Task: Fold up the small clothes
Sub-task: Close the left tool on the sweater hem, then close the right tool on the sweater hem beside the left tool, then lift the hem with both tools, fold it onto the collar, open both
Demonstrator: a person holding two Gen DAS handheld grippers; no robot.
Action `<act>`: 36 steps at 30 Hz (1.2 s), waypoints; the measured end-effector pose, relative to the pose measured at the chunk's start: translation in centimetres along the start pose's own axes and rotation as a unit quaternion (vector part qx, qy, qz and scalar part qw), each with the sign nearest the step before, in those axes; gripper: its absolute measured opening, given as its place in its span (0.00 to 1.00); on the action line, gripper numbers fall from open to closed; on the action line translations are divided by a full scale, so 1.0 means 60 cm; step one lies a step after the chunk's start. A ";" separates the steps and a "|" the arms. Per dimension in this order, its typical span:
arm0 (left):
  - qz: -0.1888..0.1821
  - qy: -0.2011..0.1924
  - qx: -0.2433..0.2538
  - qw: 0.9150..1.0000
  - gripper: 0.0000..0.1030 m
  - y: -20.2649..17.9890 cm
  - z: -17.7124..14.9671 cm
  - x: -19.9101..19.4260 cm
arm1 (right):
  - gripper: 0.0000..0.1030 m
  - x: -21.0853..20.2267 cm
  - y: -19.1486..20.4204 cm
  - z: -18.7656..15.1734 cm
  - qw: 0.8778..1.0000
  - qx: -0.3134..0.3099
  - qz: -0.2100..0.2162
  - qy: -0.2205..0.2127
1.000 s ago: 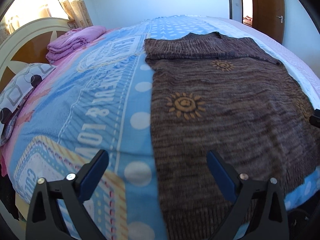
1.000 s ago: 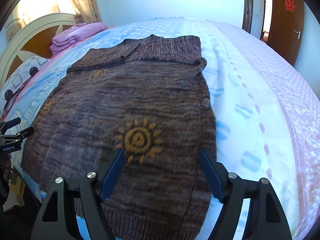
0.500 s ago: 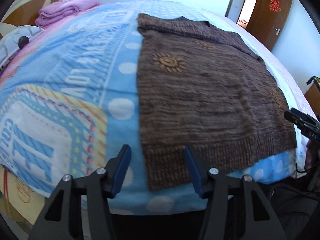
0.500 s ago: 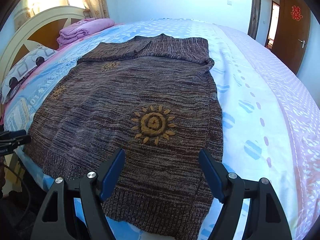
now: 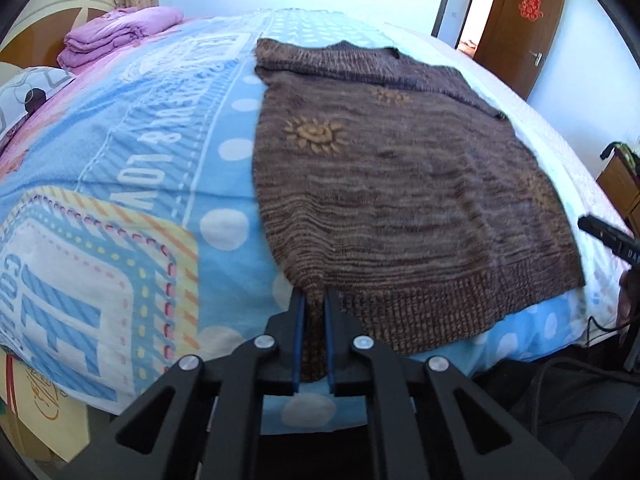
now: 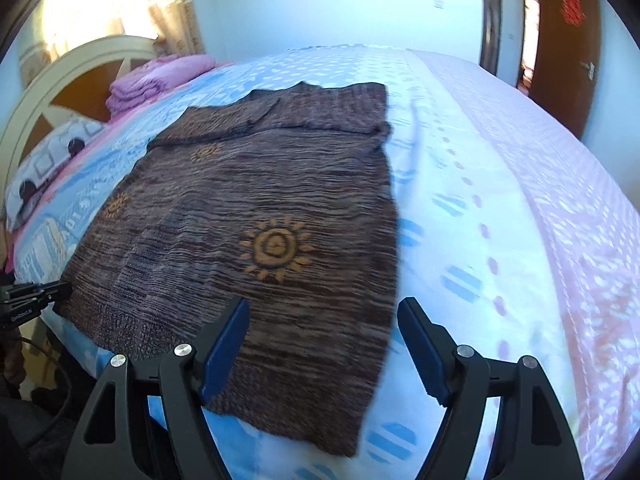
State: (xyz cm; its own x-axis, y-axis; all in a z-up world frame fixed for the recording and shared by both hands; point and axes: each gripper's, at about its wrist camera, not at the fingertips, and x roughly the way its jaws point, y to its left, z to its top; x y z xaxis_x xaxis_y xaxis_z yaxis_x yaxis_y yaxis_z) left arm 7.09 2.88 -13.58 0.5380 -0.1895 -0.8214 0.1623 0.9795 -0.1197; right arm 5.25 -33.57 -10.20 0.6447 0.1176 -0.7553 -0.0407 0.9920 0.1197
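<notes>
Roughly, scene: a brown knit sweater (image 5: 384, 200) lies flat, spread on a bed (image 5: 120, 184), hem toward the cameras, collar at the far end.
Left gripper (image 5: 314, 300): jaws pinched together on the sweater's near left hem corner; the fabric puckers into a small peak where they bite.
Right gripper (image 6: 324, 344): jaws spread wide, empty, poised over the near right hem corner, not touching it.
Handling: soft, limp, fairly thick knit; likely light but stretchy, so it should sag and drag if lifted by one corner. The ribbed hem corners look the firmest hold, one per gripper.
Sleeves: seemingly tucked over the chest near the collar, though the far end is too small to be sure.
Hidden: the pinched corner's underside sits between the left jaws; motion blur softens the knit.
Nearby: folded pink bedding (image 5: 120, 34) by the headboard, well apart.
</notes>
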 end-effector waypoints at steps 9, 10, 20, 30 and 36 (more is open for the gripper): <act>-0.007 -0.006 -0.001 1.000 0.09 0.009 0.005 -0.008 | 0.74 -0.001 -0.027 -0.048 0.998 0.028 0.032 0.052; -0.006 -0.003 0.000 1.000 0.09 0.008 0.003 -0.004 | 0.74 0.004 -0.025 -0.052 0.997 0.027 0.033 0.057; -0.010 -0.009 -0.005 1.000 0.09 0.007 0.005 -0.010 | 0.07 0.007 -0.023 -0.068 0.994 0.023 0.076 0.071; -0.038 -0.052 -0.019 0.998 0.09 0.014 0.028 -0.068 | 0.06 -0.092 -0.047 -0.039 0.988 0.061 0.137 -0.032; -0.051 -0.067 -0.018 0.996 0.09 0.008 0.041 -0.085 | 0.06 -0.100 -0.054 -0.034 0.982 0.091 0.158 -0.056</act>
State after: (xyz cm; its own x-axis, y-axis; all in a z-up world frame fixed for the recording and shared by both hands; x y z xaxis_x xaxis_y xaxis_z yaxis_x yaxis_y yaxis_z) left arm 6.43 4.15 -8.09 0.6265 -0.2942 -0.7217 0.1942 0.9557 -0.2211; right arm -0.03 -37.42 -7.35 0.7029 0.4014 -0.5872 -0.1208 0.8809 0.4576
